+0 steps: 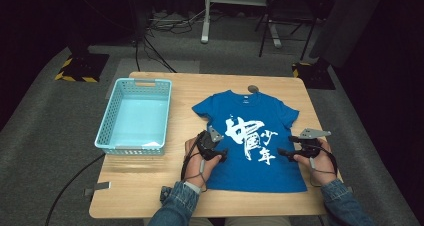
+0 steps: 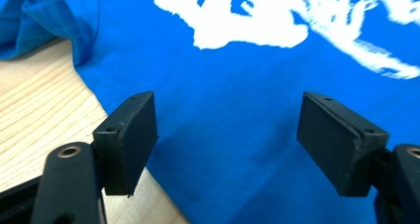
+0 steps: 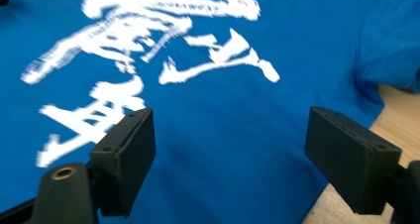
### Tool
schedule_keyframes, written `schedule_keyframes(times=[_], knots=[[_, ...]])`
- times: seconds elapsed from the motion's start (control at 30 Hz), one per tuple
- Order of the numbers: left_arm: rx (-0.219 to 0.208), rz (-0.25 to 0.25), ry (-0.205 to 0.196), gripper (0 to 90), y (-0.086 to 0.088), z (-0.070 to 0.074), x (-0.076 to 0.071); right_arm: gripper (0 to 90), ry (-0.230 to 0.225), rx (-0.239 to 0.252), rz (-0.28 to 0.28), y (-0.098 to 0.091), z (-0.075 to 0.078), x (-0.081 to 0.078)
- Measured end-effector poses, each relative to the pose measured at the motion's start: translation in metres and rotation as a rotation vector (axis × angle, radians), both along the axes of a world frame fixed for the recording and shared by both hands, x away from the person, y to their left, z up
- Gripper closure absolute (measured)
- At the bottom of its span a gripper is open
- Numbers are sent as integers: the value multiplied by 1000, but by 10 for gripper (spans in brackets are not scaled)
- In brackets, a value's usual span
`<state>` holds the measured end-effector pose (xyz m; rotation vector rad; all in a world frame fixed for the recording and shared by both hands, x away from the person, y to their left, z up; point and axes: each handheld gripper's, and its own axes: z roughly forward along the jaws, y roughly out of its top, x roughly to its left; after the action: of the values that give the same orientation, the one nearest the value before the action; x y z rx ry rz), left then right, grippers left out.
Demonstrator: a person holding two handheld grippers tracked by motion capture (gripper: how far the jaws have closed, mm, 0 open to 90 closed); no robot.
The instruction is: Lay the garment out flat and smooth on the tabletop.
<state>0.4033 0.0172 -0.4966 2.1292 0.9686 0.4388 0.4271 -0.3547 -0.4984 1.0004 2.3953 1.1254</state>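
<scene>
high view: blue t-shirt (image 1: pixel 250 141) flat on wooden table (image 1: pixel 145 186), collar far, hem near, long axis running away from person. left gripper (image 1: pixel 214 148) at shirt's left edge, right gripper (image 1: pixel 294 148) at right edge, both about mid-length, equally near. light blue basket (image 1: pixel 134 115) well apart to left.

left gripper view: jaws wide, nothing between, fabric (image 2: pixel 237 120) just ahead and below, shirt edge under left jaw.

right gripper view: jaws wide, unloaded, shirt (image 3: pixel 233 135) below, edge near right jaw.
</scene>
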Motion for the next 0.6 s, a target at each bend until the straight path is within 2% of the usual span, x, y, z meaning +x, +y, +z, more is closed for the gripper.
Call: schedule_keyframes(times=[0.17,0.33,0.6], knots=[[-9,-11,-33,227,1,24,-13,183,-20,-4,38,1,19,-10],[-16,-43,-64,223,0,47,-27,171,-40,-3,65,1,38,-20],[-15,-57,-99,220,11,66,-47,171,-61,-8,88,-3,58,-32]])
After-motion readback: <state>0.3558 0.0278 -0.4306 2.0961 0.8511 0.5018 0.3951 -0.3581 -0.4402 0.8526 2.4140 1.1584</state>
